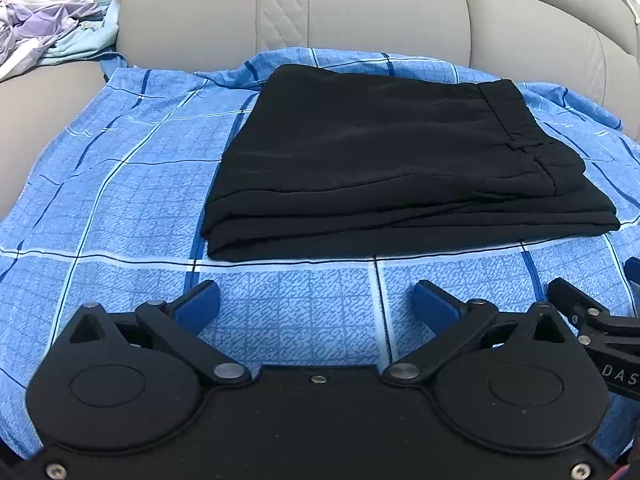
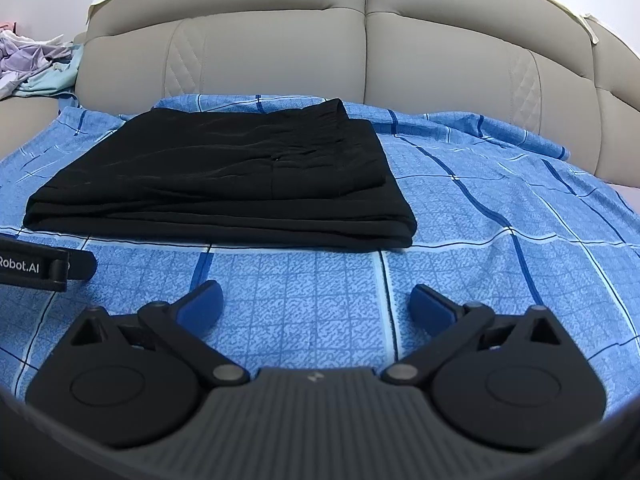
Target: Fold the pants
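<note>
Black pants (image 1: 392,160) lie folded into a flat stack on a blue checked sheet (image 1: 120,184); the waistband faces the right side in the left wrist view. My left gripper (image 1: 316,304) stands open, short of the stack's near edge, with only sheet between its blue pads. In the right wrist view the same pants (image 2: 224,176) sit ahead and to the left. My right gripper (image 2: 316,300) is open too, over bare sheet (image 2: 500,208), apart from the pants. Each gripper shows at the edge of the other's view.
A beige padded sofa back (image 1: 360,8) rises behind the sheet. A heap of pale clothes (image 1: 52,32) lies at the far left, also seen in the right wrist view as a clothes heap (image 2: 36,64). Bare sheet stretches right of the pants.
</note>
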